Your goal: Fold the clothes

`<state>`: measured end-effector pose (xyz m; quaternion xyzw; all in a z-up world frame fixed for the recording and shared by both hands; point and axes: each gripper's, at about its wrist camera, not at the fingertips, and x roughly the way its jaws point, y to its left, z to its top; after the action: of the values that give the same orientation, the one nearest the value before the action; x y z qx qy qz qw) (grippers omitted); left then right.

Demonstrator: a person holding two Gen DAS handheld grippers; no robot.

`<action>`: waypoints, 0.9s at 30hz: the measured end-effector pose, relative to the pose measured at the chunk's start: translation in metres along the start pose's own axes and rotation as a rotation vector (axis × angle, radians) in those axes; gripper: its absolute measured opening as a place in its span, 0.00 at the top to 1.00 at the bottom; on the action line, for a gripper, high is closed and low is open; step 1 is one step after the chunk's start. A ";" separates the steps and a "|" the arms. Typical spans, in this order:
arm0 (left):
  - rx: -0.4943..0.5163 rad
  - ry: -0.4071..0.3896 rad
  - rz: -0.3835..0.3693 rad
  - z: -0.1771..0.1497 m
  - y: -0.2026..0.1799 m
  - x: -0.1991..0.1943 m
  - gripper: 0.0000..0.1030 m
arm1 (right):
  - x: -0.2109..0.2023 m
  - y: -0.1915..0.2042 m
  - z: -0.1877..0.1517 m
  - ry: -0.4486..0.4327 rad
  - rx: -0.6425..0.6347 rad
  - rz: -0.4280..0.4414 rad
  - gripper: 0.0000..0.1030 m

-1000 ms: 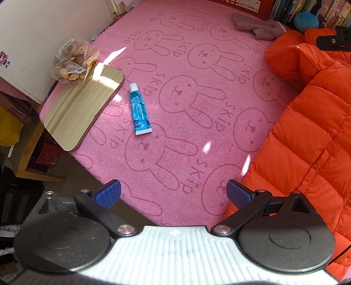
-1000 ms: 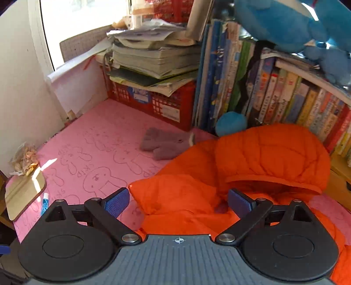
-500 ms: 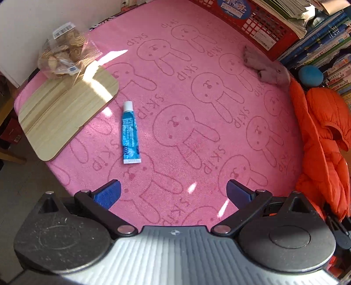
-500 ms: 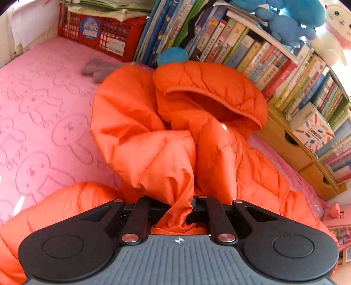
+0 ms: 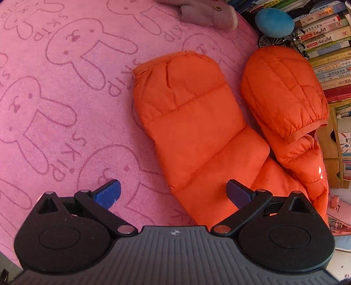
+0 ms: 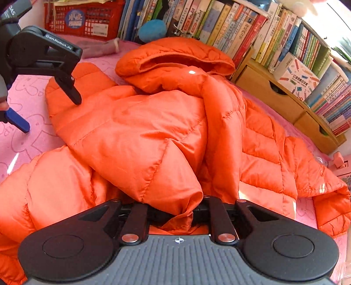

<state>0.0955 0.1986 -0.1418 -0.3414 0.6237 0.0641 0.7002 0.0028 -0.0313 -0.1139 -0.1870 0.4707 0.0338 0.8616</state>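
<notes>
An orange puffer jacket (image 6: 153,131) lies crumpled on a pink rabbit-print blanket (image 5: 54,98), its hood (image 6: 175,59) toward the bookshelf. In the left wrist view one sleeve (image 5: 193,122) lies flat beside the hood (image 5: 283,92). My left gripper (image 5: 173,186) is open just above the sleeve's lower part, its blue pads on either side with nothing pinched. It also shows at the upper left of the right wrist view, left gripper (image 6: 49,114). My right gripper (image 6: 178,210) pinches a bunched fold of the jacket; its jaws are opening slightly with the fabric still between them.
A grey mitten (image 5: 208,13) and a blue ball (image 5: 274,22) lie at the blanket's far edge. Books (image 6: 263,32) line a shelf behind the jacket, with wooden drawers (image 6: 274,94) below and a red crate (image 6: 83,19) to the left.
My right gripper went from open to shut on a fold of the jacket and came in low over it. My left gripper swung from the tube and wooden board to the sleeve.
</notes>
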 end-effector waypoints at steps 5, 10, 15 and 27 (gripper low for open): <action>0.000 0.016 -0.006 -0.018 -0.006 0.010 0.00 | 0.011 -0.020 -0.018 0.045 0.114 0.029 0.82; -0.023 -0.018 0.047 -0.021 -0.017 0.015 0.00 | 0.015 -0.017 -0.022 0.047 0.085 0.033 0.80; -0.073 0.054 -0.266 -0.023 -0.009 0.022 0.05 | 0.014 -0.014 -0.022 0.041 0.077 0.026 0.80; -0.104 0.021 -0.239 -0.029 0.005 0.024 0.87 | 0.011 -0.031 -0.022 0.026 0.183 0.113 0.75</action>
<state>0.0741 0.1783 -0.1652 -0.4499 0.5817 0.0090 0.6776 -0.0018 -0.0694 -0.1245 -0.0813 0.4927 0.0369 0.8656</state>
